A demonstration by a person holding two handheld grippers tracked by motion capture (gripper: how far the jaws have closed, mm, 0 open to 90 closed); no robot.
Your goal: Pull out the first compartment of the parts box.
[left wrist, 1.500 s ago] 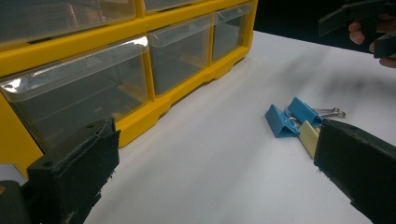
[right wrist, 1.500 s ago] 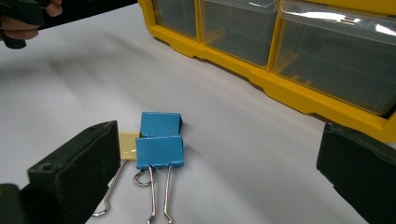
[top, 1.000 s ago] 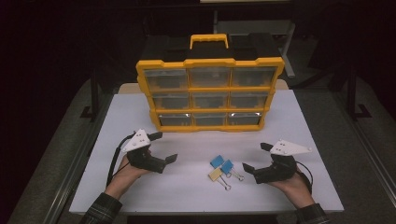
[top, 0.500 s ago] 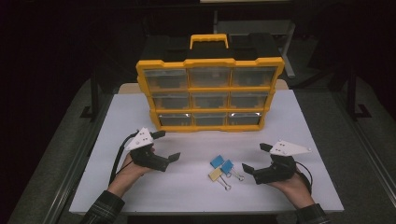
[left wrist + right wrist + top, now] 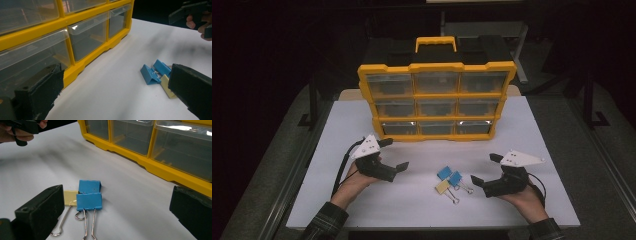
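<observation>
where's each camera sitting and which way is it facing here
High view: above the person's side, looking forward and down at the white table; both forearms enter from below.
Left gripper view: on the left gripper, facing the yellow drawer organizer; open jaws.
Right gripper view: on the right gripper, facing the binder clips; open jaws.
Shared: organizer and clips.
</observation>
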